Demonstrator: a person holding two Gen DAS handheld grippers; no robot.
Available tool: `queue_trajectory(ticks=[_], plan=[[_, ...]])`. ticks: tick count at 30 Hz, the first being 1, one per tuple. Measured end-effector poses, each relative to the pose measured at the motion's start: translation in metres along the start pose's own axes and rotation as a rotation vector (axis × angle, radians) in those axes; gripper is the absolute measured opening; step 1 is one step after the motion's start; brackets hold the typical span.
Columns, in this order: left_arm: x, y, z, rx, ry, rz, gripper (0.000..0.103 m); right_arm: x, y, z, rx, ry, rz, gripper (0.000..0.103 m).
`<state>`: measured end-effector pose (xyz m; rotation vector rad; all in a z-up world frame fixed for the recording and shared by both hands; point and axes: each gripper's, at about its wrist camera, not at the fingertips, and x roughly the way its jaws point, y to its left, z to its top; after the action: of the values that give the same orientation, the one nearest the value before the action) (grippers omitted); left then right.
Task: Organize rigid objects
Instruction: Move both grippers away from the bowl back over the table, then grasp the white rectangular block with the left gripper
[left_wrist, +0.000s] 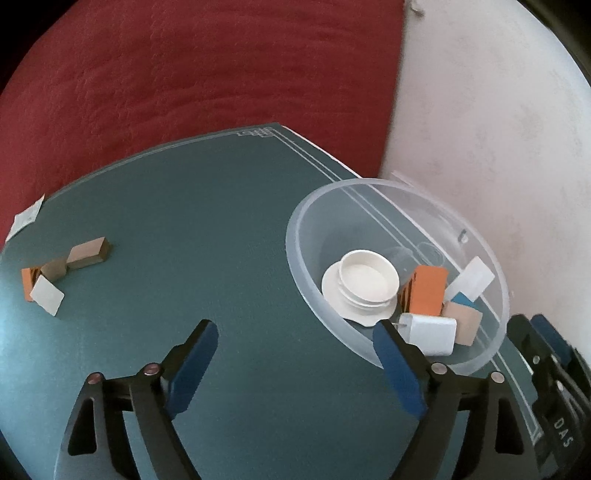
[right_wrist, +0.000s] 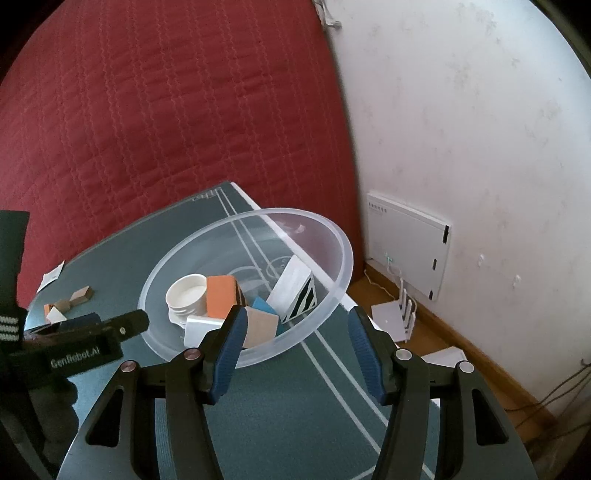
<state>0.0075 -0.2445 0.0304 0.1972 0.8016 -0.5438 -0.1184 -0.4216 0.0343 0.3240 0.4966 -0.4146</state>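
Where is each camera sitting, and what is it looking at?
Left wrist view: sits on the left gripper, looking down at the green mat; its open blue fingers show, empty.
Right wrist view: sits on the right gripper, facing the clear bowl and white wall; its open blue fingers show, plus the left gripper from the side.
Both see: the bowl with the white cup, the loose blocks and the red blanket.

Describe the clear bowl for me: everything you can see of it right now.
The clear bowl is round, frosted see-through plastic with a thick rim, upright on the teal mat near its wall-side edge. Mat lines show through it. Inside lie stacked white dishes, an orange block, a white charger and other small blocks. Neither tool clearly touches it.
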Motion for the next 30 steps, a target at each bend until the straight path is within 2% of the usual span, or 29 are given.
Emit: queue_trajectory(ticks=[14, 30], plan=[[-0.002, 0.02, -0.011, -0.048, -0.002, 0.109, 0.097, 0.0, 0.005, -0.001, -0.013, -0.003, -0.001, 0.064], [-0.009, 0.093, -0.016, -0.192, -0.009, 0.228, 0.098, -0.005, 0.023, -0.005, -0.079, -0.03, -0.011, 0.067]])
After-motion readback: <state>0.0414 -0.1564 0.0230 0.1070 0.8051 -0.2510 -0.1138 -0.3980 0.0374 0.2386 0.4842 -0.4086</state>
